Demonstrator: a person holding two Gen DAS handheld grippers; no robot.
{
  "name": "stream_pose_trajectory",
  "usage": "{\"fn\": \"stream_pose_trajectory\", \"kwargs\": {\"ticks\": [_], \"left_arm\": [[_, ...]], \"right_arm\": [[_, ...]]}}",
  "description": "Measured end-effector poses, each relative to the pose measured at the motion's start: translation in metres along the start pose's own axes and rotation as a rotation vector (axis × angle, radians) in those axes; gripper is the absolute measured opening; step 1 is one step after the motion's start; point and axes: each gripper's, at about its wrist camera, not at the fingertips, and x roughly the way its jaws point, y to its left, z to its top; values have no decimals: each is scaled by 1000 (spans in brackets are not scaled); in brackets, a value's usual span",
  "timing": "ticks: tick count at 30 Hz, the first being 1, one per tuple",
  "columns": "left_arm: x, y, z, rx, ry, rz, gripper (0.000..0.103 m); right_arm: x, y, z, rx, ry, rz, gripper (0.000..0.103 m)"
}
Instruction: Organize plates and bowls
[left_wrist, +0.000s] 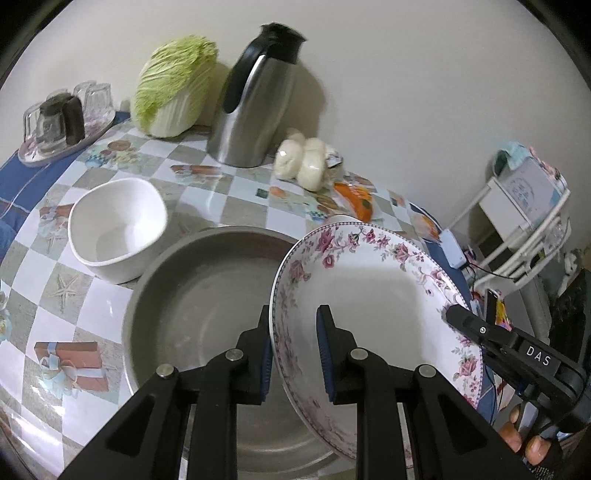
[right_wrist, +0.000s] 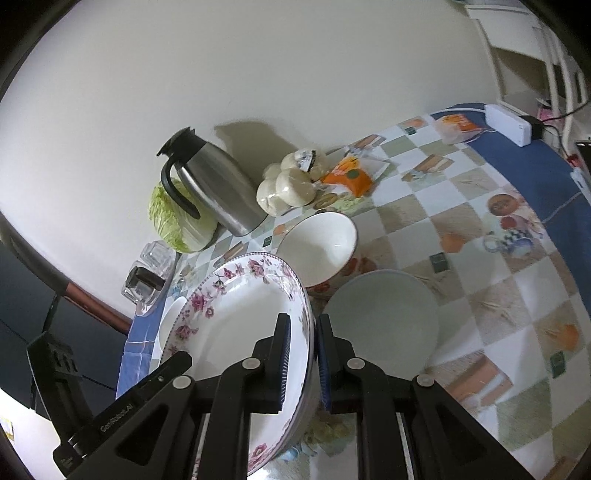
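A floral-rimmed plate (left_wrist: 369, 295) is held tilted above a large grey metal basin (left_wrist: 207, 295). My left gripper (left_wrist: 295, 332) straddles its left rim, one pad on each side, with a visible gap on the inner side. My right gripper (right_wrist: 301, 343) is shut on the plate's (right_wrist: 236, 314) opposite rim; it also shows in the left wrist view (left_wrist: 480, 328). A plain white bowl (left_wrist: 118, 229) sits left of the basin. A white bowl with a patterned outside (right_wrist: 319, 247) and a pale grey plate (right_wrist: 384, 321) sit on the table in the right wrist view.
A steel thermos jug (left_wrist: 255, 107), a cabbage (left_wrist: 173, 85), bagged buns (left_wrist: 306, 162) and an orange packet (left_wrist: 358, 199) stand along the wall. A tray of glasses (left_wrist: 62, 118) is at the far left. A white rack (left_wrist: 524, 221) stands beyond the table's right edge.
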Motion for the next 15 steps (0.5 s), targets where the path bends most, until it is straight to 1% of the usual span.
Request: {"fn": "stream_pose_trajectory", "kwargs": {"ticks": [4,9,15], "left_arm": [[4,15,5,-37,0,6,22],[5,29,10,-56,-9,23,22],[7,41,12,-69,-1,40,22]], "right_arm": [[17,9,1,-16,20,6,15],[38,16,-1,-36,56,0,15],[56,20,-6,-39,89,0,15]]}}
